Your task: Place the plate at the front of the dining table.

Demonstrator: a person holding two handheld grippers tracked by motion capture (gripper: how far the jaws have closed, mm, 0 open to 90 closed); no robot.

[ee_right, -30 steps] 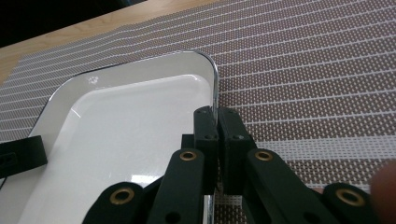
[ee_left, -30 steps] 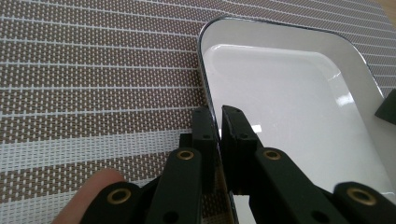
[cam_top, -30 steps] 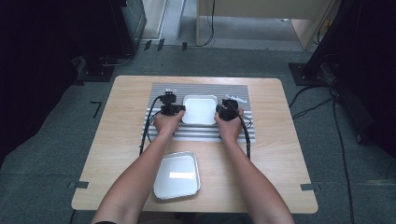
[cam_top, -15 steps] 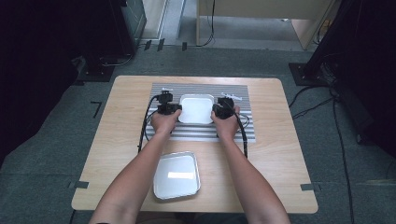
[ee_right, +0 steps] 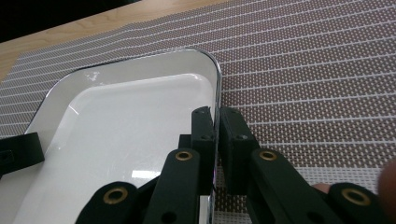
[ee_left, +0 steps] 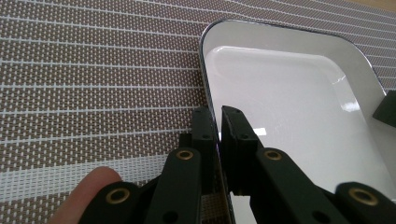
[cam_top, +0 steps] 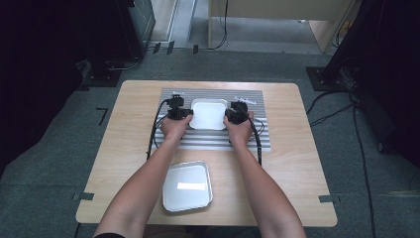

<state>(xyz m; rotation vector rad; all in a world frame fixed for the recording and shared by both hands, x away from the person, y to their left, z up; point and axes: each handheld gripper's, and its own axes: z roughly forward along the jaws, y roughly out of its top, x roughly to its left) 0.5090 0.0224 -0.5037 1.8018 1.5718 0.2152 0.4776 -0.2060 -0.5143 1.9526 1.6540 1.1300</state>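
Both grippers are on the white square plate [cam_top: 209,113] — left gripper [ee_left: 218,128] pinching its left rim, right gripper [ee_right: 217,128] clamped on the right rim — over the striped woven placemat [cam_top: 257,134]. A metal tray [cam_top: 187,185] sits near the table's [cam_top: 129,124] front edge.

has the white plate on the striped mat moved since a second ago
Yes, slightly. In the high view the white plate, held at both edges by the left tool and right tool, has shifted toward the striped mat's far edge.
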